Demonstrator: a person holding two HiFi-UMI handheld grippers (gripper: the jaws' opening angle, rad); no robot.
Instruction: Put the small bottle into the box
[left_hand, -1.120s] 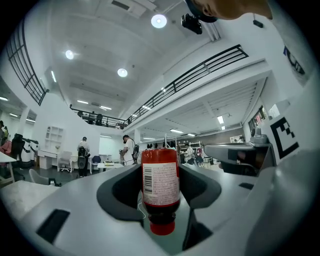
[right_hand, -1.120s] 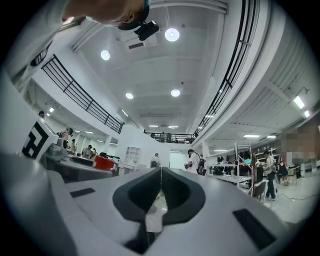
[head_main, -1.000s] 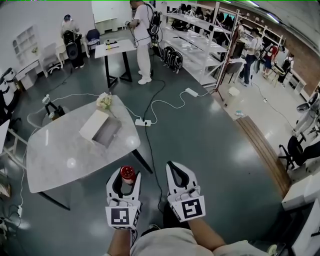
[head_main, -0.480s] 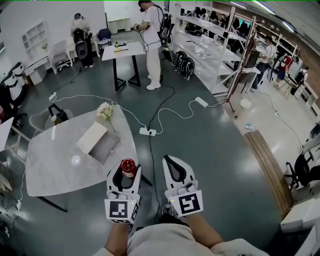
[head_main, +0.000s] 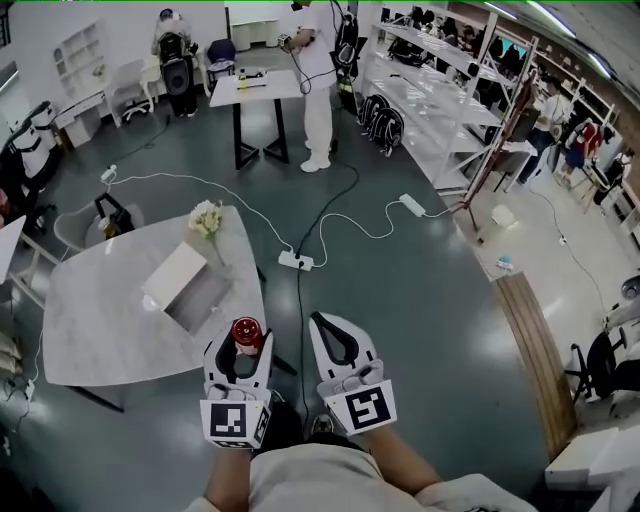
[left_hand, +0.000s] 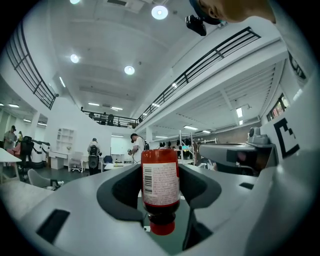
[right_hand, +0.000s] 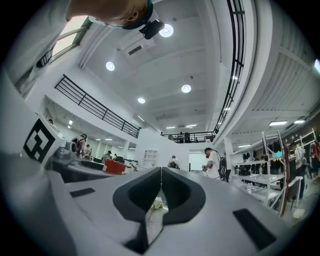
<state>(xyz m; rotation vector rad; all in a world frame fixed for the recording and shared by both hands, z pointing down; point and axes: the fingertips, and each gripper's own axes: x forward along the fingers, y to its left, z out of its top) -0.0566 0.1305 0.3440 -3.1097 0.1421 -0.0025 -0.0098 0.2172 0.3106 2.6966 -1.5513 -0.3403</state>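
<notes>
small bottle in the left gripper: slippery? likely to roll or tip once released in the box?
Probably rigid: the small bottle shows no denting in the jaws of the left gripper. Its round, glossy body could twist or slip in that grip. Narrow and cylindrical, it may tip or roll in the box.
</notes>
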